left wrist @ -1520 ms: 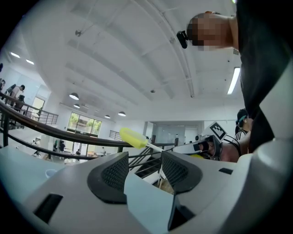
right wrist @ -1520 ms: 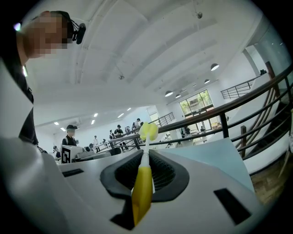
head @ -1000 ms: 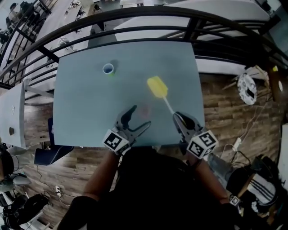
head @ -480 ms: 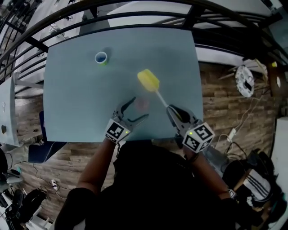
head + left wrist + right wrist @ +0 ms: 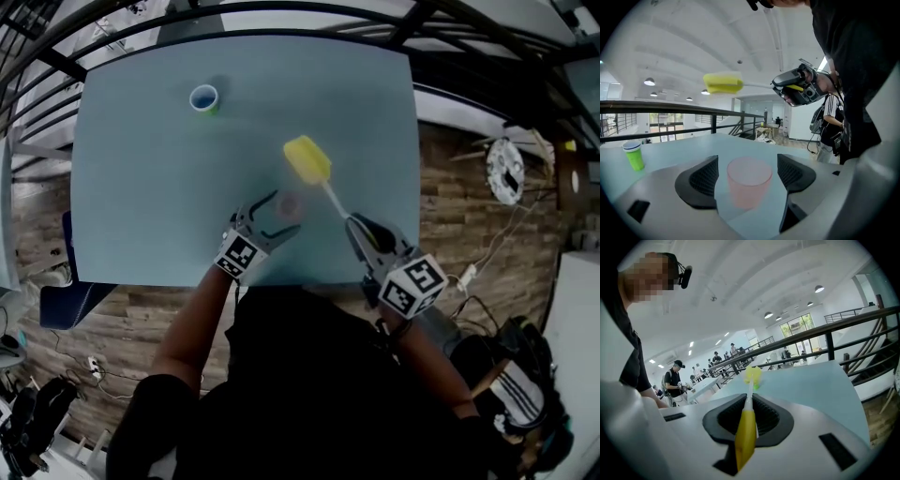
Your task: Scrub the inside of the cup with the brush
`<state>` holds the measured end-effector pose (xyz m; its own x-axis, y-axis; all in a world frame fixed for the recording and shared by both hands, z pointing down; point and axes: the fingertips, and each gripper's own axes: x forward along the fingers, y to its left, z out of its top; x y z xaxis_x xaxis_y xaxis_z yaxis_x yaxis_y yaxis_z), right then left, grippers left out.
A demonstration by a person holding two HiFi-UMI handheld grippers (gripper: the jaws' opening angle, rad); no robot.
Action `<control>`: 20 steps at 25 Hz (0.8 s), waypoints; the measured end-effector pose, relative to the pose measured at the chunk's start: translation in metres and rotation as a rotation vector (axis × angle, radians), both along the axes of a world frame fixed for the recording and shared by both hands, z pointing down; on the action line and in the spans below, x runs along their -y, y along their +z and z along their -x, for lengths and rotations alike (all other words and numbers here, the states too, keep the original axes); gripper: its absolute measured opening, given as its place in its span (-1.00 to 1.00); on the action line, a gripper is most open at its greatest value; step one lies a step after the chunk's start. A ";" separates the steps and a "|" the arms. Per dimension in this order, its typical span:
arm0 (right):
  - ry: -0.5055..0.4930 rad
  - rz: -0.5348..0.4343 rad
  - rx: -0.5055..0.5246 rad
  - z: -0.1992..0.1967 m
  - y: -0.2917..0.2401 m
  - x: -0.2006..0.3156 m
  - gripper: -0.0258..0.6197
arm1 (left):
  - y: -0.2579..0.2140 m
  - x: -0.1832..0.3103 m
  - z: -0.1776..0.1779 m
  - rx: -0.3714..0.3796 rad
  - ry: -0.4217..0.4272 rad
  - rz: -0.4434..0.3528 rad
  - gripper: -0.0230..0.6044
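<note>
A translucent pink cup (image 5: 291,203) (image 5: 749,180) stands upright on the pale blue table (image 5: 159,187), near its front edge. My left gripper (image 5: 284,210) (image 5: 749,174) is open, one finger on each side of the cup with a small gap both sides. My right gripper (image 5: 356,227) (image 5: 749,416) is shut on the yellow handle of the brush (image 5: 746,432). The brush's thin white stem and yellow sponge head (image 5: 307,159) (image 5: 723,83) are held in the air, above and just right of the pink cup.
A small green cup with a blue rim (image 5: 203,97) (image 5: 633,155) stands at the table's far left. A dark metal railing (image 5: 281,11) runs behind the table. Wooden floor with cables and gear (image 5: 511,173) lies to the right. People stand at far tables (image 5: 675,376).
My left gripper has moved forward until its open fingers flank the pink cup. The right gripper, still holding the brush, has brought the sponge head closer to the cup.
</note>
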<state>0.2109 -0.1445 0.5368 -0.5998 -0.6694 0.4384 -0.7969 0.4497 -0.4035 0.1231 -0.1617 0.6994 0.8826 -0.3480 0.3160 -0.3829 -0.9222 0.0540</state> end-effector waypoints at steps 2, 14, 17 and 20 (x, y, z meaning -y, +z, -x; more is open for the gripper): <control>0.002 0.004 0.002 0.002 0.002 0.005 -0.78 | 0.009 0.002 0.001 0.010 0.006 0.009 0.28; 0.008 0.048 -0.002 0.014 0.029 0.023 -0.78 | 0.044 0.001 -0.007 0.048 0.039 0.043 0.28; 0.014 0.059 -0.003 0.014 0.033 0.025 -0.78 | 0.046 -0.001 -0.011 0.052 0.054 0.042 0.28; 0.011 0.069 -0.007 0.016 0.037 0.026 -0.78 | 0.052 0.001 -0.013 0.060 0.059 0.033 0.28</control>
